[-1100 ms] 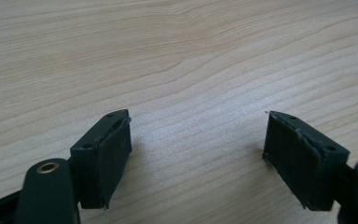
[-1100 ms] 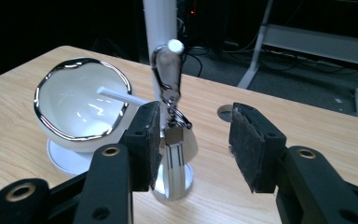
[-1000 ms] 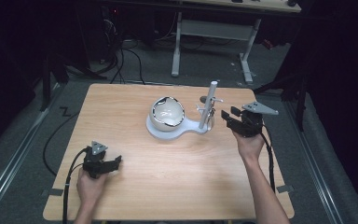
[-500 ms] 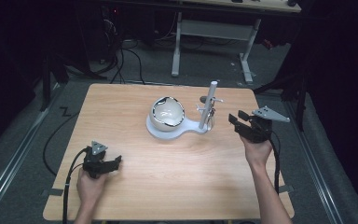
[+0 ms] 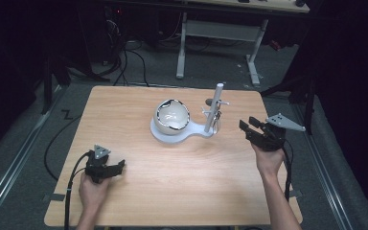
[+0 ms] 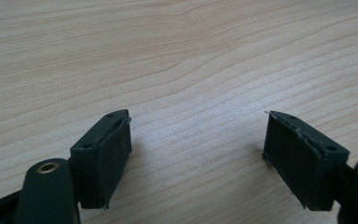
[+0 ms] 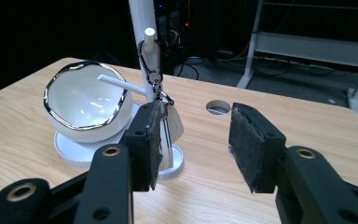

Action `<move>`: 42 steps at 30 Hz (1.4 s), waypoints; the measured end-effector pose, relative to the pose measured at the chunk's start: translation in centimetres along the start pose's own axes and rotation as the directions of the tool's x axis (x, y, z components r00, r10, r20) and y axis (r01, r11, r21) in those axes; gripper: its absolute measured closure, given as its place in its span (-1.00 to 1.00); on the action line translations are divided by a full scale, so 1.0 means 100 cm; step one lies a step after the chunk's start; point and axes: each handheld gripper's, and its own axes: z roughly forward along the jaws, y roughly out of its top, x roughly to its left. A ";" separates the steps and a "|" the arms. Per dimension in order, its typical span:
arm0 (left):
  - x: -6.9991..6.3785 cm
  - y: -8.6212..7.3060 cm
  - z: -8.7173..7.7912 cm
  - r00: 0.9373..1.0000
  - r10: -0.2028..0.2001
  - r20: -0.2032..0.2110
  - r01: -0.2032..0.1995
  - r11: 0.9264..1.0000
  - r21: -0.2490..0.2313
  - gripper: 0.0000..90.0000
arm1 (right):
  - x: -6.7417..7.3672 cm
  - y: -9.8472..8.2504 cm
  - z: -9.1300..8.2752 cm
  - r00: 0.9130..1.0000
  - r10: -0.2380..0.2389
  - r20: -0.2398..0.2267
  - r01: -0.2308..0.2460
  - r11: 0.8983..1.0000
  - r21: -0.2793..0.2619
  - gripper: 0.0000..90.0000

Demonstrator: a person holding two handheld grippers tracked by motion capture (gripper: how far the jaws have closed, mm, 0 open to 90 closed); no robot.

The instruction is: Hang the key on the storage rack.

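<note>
1. nearest the person, well apart from the white plastic stand with its round base and upright post, the left gripper rests low over the light wooden table. in the left gripper view its jaws stand wide apart with bare wood grain between them; it grips nothing.

2. the right gripper is held just beside the stand, on the side away from the left gripper, pointing at the post. in the right gripper view its jaws are parted, the gap between the pads is empty, and nothing is gripped. no pad touches the stand or what hangs on it.

3. item under work: a silver metal keyring with clip. it hangs from a short white peg on the post, above the base, swinging free of the table. a pale flat piece hangs below the clip, partly hidden behind one jaw; whether it is a key or a tag cannot be told.

4. beyond the post, on the same base, sits a glossy white bowl with a silver rim, tilted open towards the camera. it looks empty.

5. farthest, behind the stand, is a round cable hole in the table.

6. judgement: the keyring is seated on its peg and both grippers are empty, so hanging it appears done. if removal is intended, nothing has begun; the grasp is still to be made.
</note>
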 end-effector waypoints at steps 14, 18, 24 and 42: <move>0.000 0.000 0.000 1.000 0.000 0.000 0.000 1.000 0.000 -0.48 | -0.001 -0.012 -0.012 0.999 0.022 -0.024 -0.023 1.000 -0.018 0.17; 0.000 0.000 0.000 1.000 0.000 -0.001 0.000 1.000 0.000 -0.48 | -0.001 -0.017 -0.015 0.999 0.024 -0.029 -0.025 0.999 -0.035 0.18; 0.000 0.000 0.000 1.000 0.000 -0.001 0.000 1.000 0.000 -0.48 | -0.003 -0.025 -0.019 0.999 0.036 -0.033 -0.037 0.999 -0.037 0.18; 0.000 0.000 0.000 1.000 -0.001 -0.001 0.001 1.000 0.000 -0.48 | -0.006 -0.048 -0.026 0.997 0.067 -0.025 -0.067 0.998 -0.011 0.19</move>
